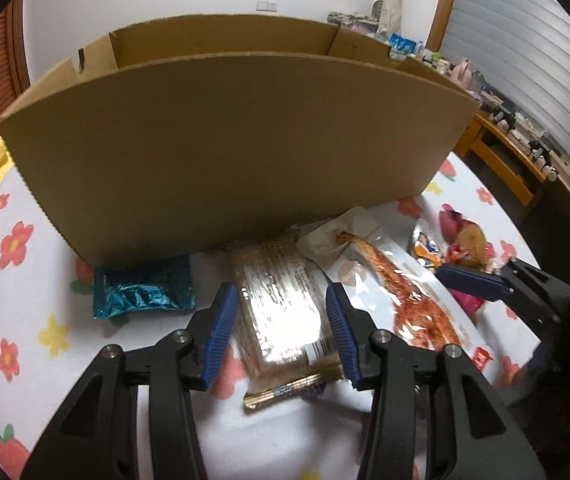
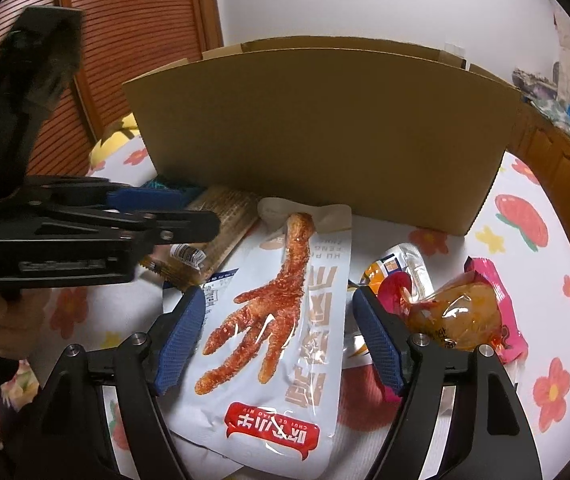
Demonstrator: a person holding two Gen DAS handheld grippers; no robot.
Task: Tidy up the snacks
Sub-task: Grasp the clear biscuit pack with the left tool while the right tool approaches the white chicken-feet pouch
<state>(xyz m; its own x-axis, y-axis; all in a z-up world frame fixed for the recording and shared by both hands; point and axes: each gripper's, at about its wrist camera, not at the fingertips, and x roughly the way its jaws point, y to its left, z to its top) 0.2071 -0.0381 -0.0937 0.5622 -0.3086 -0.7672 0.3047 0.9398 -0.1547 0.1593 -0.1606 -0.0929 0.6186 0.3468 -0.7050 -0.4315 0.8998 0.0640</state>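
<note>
A clear-wrapped brown cracker pack [image 1: 281, 304] lies on the flowered cloth in front of the cardboard box [image 1: 225, 140]. My left gripper [image 1: 281, 320] straddles it, one blue pad on each long side, close to the wrapper without clearly pressing on it. A white chicken-foot pack [image 2: 277, 320] lies flat between the wide-apart pads of my right gripper [image 2: 281, 340], which is open. The left pad overlaps the pack's edge. In the right wrist view my left gripper [image 2: 165, 208] reaches in from the left over the cracker pack [image 2: 221, 224].
A blue foil packet [image 1: 141, 292] lies left of the crackers. A pink pack with a brown braised piece [image 2: 465, 316] and an orange-white pouch [image 2: 397, 264] lie right of the chicken-foot pack. The box's tall near wall [image 2: 325, 140] stands just behind the snacks. A wooden shelf [image 1: 505, 132] with bottles is at right.
</note>
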